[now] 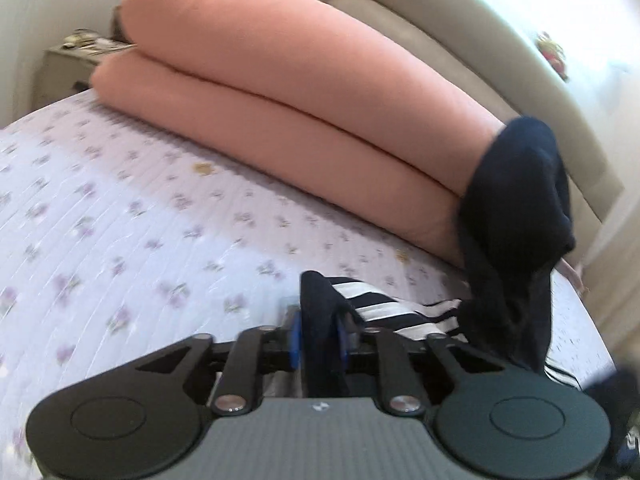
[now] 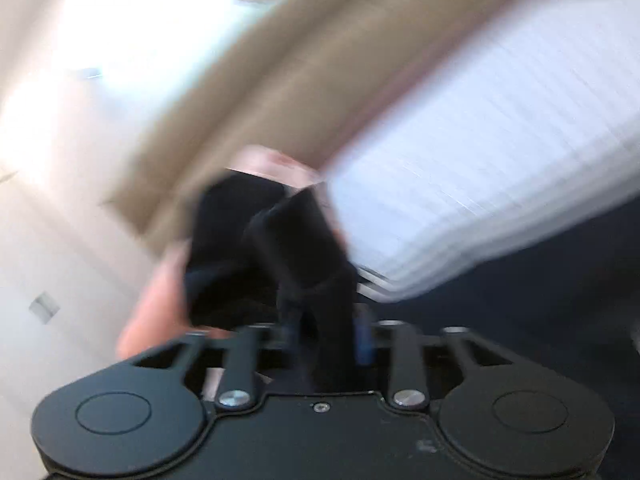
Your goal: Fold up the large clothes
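Note:
A dark navy garment with white stripes (image 1: 400, 312) lies at the near right of the bed. My left gripper (image 1: 318, 338) is shut on a fold of its dark cloth just above the sheet. Another part of the garment (image 1: 516, 216) hangs lifted at the right, in front of the duvet. In the blurred right wrist view my right gripper (image 2: 326, 340) is shut on dark cloth of the same garment (image 2: 256, 248), held up in the air beside the bed edge.
A folded salmon duvet (image 1: 280, 92) lies across the far side of the bed. The floral quilted sheet (image 1: 120, 208) covers the mattress, which also shows in the right wrist view (image 2: 480, 168). A beige headboard (image 1: 460, 40) curves behind. A nightstand (image 1: 64, 64) stands far left.

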